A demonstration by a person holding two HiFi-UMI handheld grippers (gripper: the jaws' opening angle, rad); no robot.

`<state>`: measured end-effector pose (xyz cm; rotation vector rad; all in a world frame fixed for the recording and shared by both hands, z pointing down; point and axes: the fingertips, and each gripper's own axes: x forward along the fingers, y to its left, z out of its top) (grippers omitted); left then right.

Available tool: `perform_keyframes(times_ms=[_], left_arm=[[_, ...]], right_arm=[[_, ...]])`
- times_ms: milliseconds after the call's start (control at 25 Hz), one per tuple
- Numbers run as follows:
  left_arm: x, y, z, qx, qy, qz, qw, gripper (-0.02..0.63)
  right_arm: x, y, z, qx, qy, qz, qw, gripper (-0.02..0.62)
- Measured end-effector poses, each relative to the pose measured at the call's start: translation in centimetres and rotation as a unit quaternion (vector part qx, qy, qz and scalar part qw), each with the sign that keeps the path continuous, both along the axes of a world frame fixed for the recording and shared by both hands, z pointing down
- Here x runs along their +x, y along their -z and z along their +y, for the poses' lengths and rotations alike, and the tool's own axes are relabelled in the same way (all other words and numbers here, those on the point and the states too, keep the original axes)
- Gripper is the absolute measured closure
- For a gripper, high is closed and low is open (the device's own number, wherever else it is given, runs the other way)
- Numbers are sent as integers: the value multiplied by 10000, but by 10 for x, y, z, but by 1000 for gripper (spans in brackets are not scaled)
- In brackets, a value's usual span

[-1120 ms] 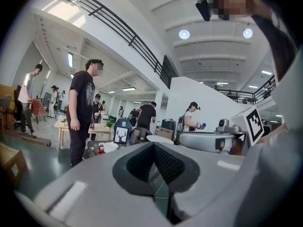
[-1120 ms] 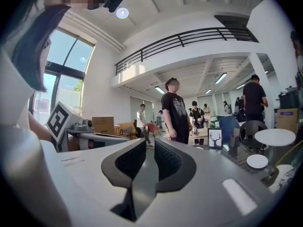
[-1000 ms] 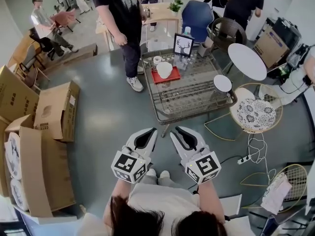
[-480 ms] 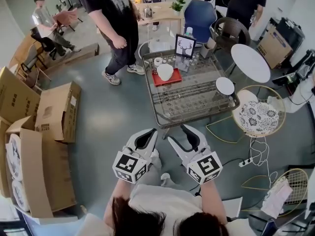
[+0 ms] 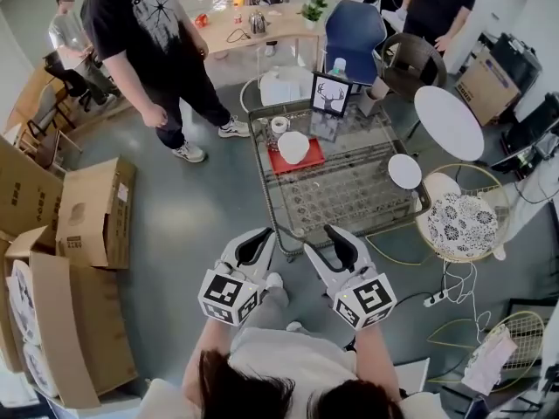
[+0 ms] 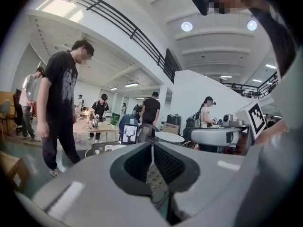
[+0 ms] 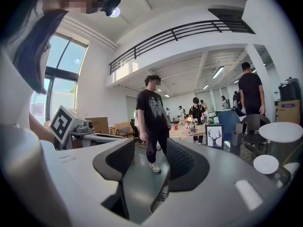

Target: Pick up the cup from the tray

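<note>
A white cup (image 5: 293,146) stands on a red tray (image 5: 307,158) near the far left of a wire-framed glass table (image 5: 349,195). Both grippers hover side by side over the floor, just short of the table's near edge and well apart from the cup. My left gripper (image 5: 263,234) (image 6: 151,148) is shut, its pads meeting with nothing between them. My right gripper (image 5: 321,238) (image 7: 144,160) is open; its jaws have just been closing a little, and only floor shows in the gap.
A person in a black T-shirt (image 5: 140,37) stands left of the table. A framed deer picture (image 5: 332,94) and a tape roll (image 5: 279,124) sit behind the tray. Cardboard boxes (image 5: 87,203) lie at the left; round white side tables (image 5: 447,120) and a patterned chair (image 5: 460,225) at the right.
Both grippers moved forward, up to the table's near edge. The right jaws stand wider than one second ago. The person in black walked leftward past the table.
</note>
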<state>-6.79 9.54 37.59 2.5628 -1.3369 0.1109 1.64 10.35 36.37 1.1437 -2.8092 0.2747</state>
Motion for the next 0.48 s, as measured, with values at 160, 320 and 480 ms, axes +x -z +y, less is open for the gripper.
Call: perform_keyframes(times_ms=[160, 320, 480], left_arm=[[-16, -4, -40, -95, -118, 40, 9999, 603], [-24, -8, -77, -129, -258, -10, 9996, 603], [-24, -18, -107, -160, -483, -301, 9983, 601]], right_arm=[[-13, -1, -36, -36, -134, 62, 9999, 376], [-24, -8, -66, -109, -170, 174, 9996, 349], [-26, -20, -91, -325, -325, 96, 9989, 301]])
